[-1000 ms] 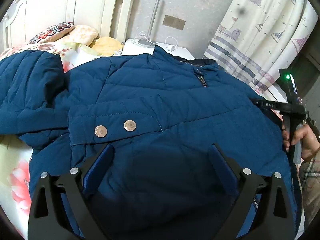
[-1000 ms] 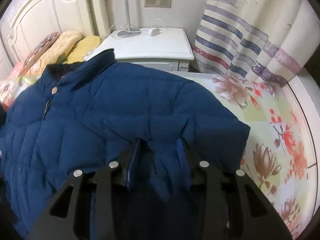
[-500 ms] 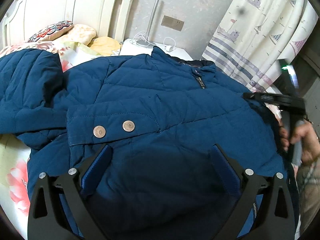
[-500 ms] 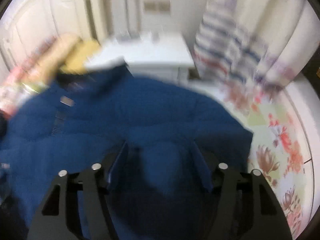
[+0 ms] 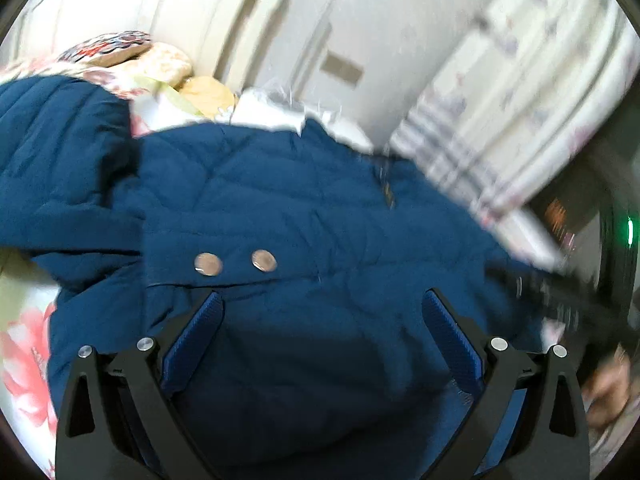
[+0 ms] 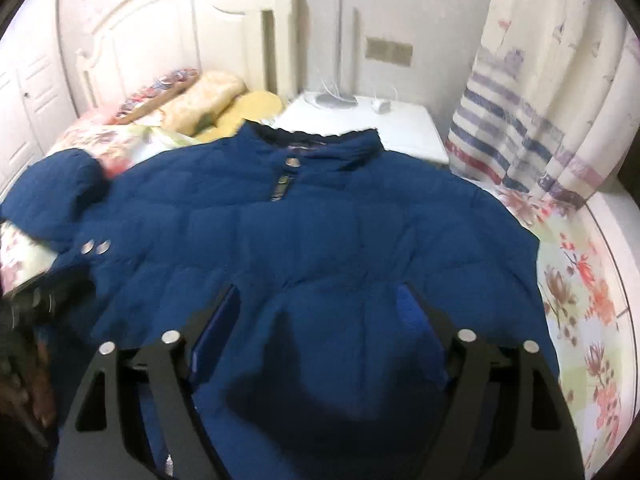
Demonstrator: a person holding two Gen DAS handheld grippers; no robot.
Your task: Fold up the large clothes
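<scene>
With my right gripper (image 6: 320, 312) fingers opening and the left gripper (image 5: 322, 316) spread, I'd pinch this soft, bulky navy puffer jacket's (image 6: 320, 220) hem.

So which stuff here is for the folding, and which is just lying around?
For the folding: blue jacket, left gripper, right gripper, jaws opening over the jacket.

Just lying around: pillows, nightstand, lamp, curtain.

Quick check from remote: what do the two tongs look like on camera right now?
Both tongs, left and right, have black angular frames with silver screw heads and flat blue pads. In the left view, the right unit shows a green light.
</scene>
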